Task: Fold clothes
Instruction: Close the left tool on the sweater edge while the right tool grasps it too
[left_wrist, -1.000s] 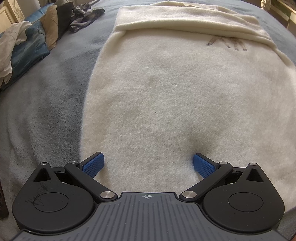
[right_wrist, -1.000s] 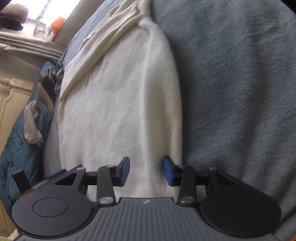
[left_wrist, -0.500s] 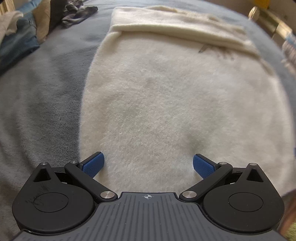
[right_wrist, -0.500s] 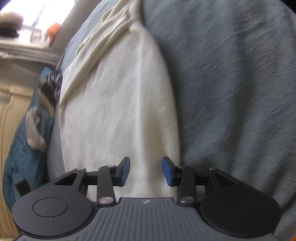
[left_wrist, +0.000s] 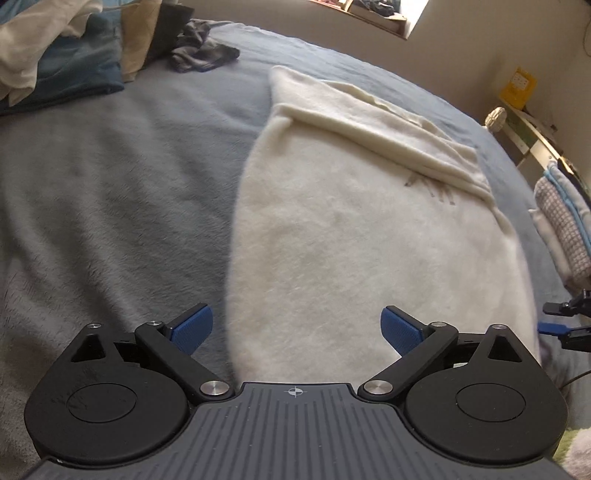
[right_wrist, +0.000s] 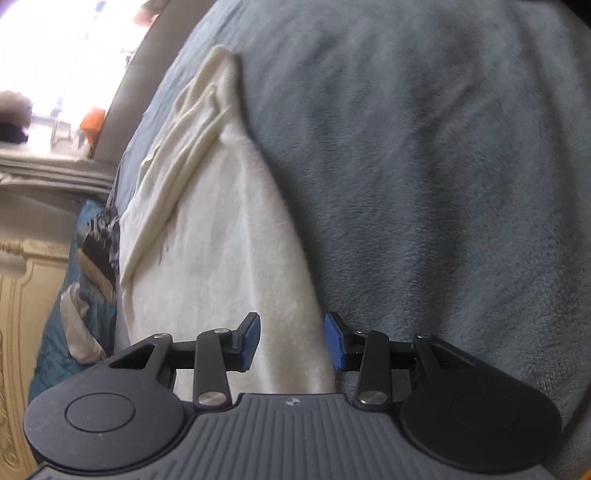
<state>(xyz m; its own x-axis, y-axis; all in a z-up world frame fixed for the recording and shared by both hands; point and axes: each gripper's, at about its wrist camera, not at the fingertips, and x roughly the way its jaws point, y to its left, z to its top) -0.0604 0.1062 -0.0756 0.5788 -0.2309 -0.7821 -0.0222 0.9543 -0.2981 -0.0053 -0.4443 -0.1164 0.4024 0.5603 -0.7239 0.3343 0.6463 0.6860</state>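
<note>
Garment: A cream fleece garment (left_wrist: 369, 236) lay flat on the grey blanket (left_wrist: 110, 206) of a bed, one side already folded over along its far edge, a small dark mark near that fold.
Left gripper: My left gripper (left_wrist: 297, 328) hovered over the near end of the cloth, fingers spread wide with nothing pinched; the jaws had just been closing a touch, only cloth below them.
Right gripper: My right gripper (right_wrist: 291, 341) hung above the garment's right edge, where cream met grey, fingers half spread and gripping nothing.
Step in hand: As I judged it, both hands were lining up on the near hem for the next fold. To do it well, each pair of fingers should take a near corner, catching every layer, then lift evenly so the hem carries square toward the far edge.
Changed since a second ago: My left view had swung toward the cloth's left edge, bringing more blanket, the wall and my right gripper's tips into sight; my right view had rolled a little.
Surroundings: A heap of clothes (left_wrist: 62, 55) waited at the far left; folded items (left_wrist: 561, 225) sat to the right.
</note>
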